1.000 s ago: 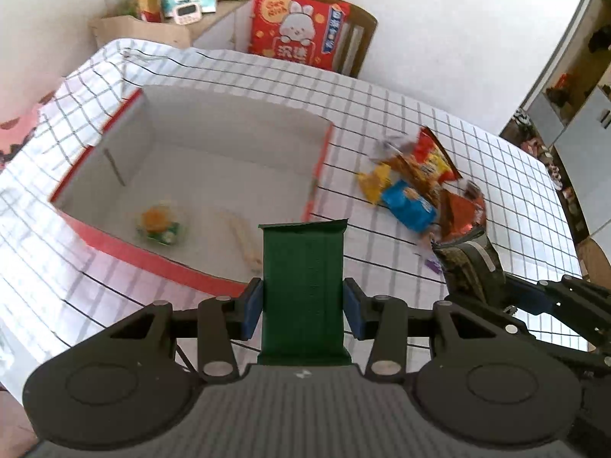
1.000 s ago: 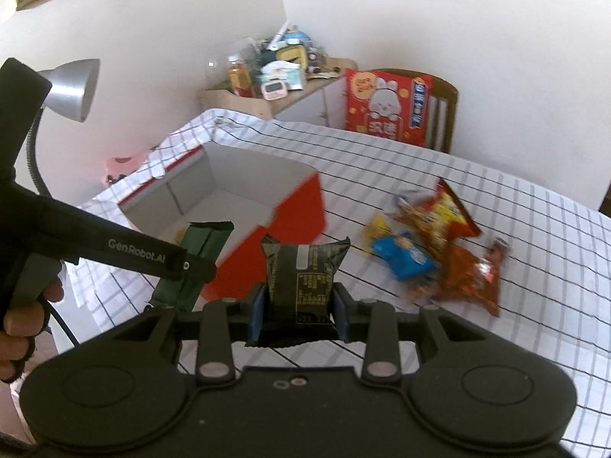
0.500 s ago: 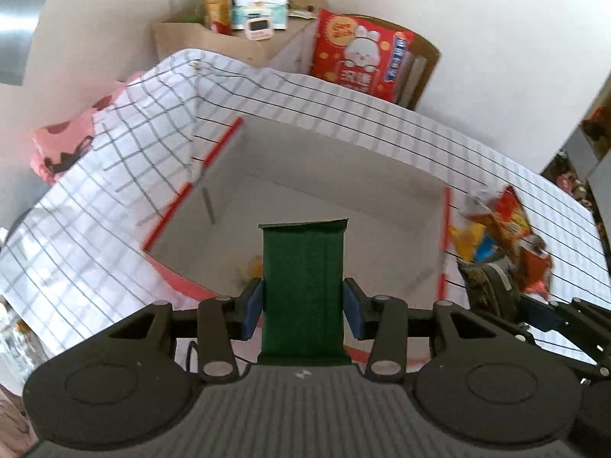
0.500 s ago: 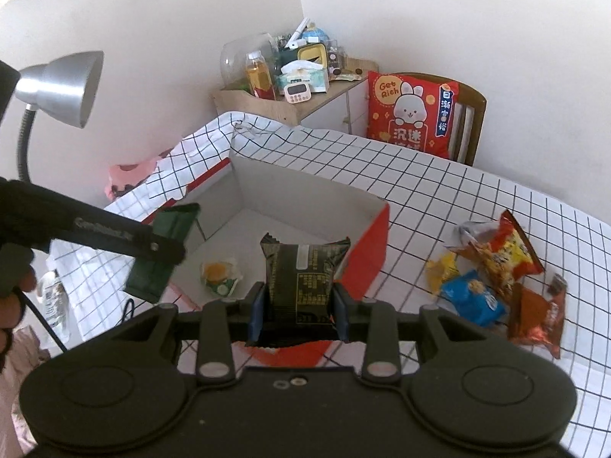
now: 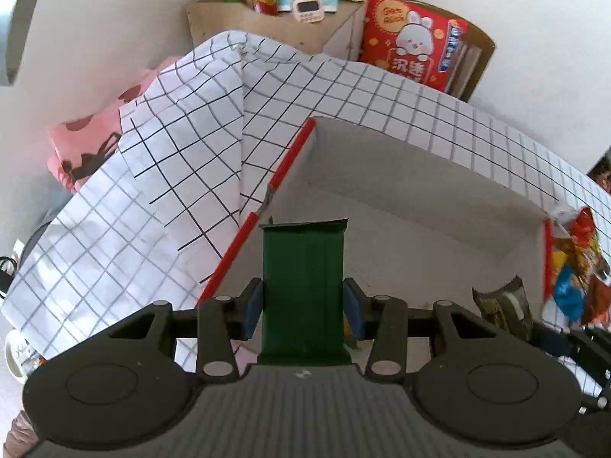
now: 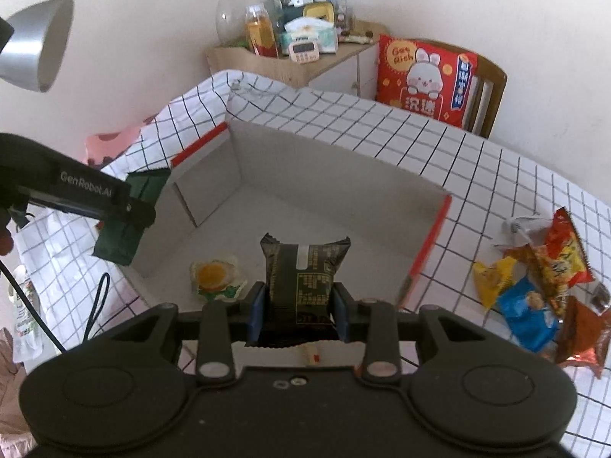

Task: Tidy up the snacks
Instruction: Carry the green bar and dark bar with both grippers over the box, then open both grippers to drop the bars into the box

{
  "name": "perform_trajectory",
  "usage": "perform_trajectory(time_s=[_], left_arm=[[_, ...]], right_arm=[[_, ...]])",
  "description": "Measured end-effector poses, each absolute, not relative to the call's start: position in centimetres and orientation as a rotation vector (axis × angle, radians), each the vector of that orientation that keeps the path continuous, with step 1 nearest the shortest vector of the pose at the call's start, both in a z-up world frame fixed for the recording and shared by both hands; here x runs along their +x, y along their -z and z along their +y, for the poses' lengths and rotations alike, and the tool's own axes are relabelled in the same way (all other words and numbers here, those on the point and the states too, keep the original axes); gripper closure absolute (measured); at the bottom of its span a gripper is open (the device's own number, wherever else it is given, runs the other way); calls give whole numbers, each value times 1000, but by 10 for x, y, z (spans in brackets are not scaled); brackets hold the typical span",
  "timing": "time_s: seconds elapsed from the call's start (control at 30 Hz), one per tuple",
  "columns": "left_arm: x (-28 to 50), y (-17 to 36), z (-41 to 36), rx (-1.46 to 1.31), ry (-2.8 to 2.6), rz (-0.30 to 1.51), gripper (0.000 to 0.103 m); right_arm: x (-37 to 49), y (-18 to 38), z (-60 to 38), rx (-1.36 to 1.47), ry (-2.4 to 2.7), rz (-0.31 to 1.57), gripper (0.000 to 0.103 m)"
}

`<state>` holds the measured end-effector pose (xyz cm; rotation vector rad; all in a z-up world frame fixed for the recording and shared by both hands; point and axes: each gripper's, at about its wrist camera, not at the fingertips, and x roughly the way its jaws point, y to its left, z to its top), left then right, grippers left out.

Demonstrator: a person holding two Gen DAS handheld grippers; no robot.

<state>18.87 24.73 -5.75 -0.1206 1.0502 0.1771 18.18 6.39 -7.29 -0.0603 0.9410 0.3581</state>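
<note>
My left gripper [image 5: 303, 307] is shut on a plain dark green snack packet [image 5: 303, 267], held upright above the left rim of the red-edged cardboard box [image 5: 420, 175]. My right gripper [image 6: 298, 307] is shut on a black snack packet with small print [image 6: 303, 278], hanging over the near part of the same box [image 6: 343, 175]. In the right wrist view the left gripper [image 6: 130, 206] with its green packet [image 6: 122, 234] hovers at the box's left wall. A small orange and green snack [image 6: 217, 276] lies on the box floor.
A pile of loose snack packets [image 6: 550, 290] lies on the checked tablecloth [image 6: 477, 160] right of the box. A red rabbit cushion [image 6: 424, 80] rests on a chair behind the table. A cluttered wooden cabinet [image 6: 290, 61] and a grey lamp [image 6: 34, 45] stand at the back left.
Both grippers have moved left with their packets, from beside the snack pile to over the box. The left one now hangs at the box's left rim.
</note>
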Motion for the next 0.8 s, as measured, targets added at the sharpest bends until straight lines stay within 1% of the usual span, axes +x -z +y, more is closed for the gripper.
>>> perform_trajectory(time_s=[0.37, 0.8], left_arm=[[220, 98, 231, -23, -147, 1136, 59], [231, 131, 218, 19, -115, 1218, 59]], right_arm=[[206, 109, 88, -147, -360, 1041, 69], [213, 129, 113, -279, -382, 1074, 69]])
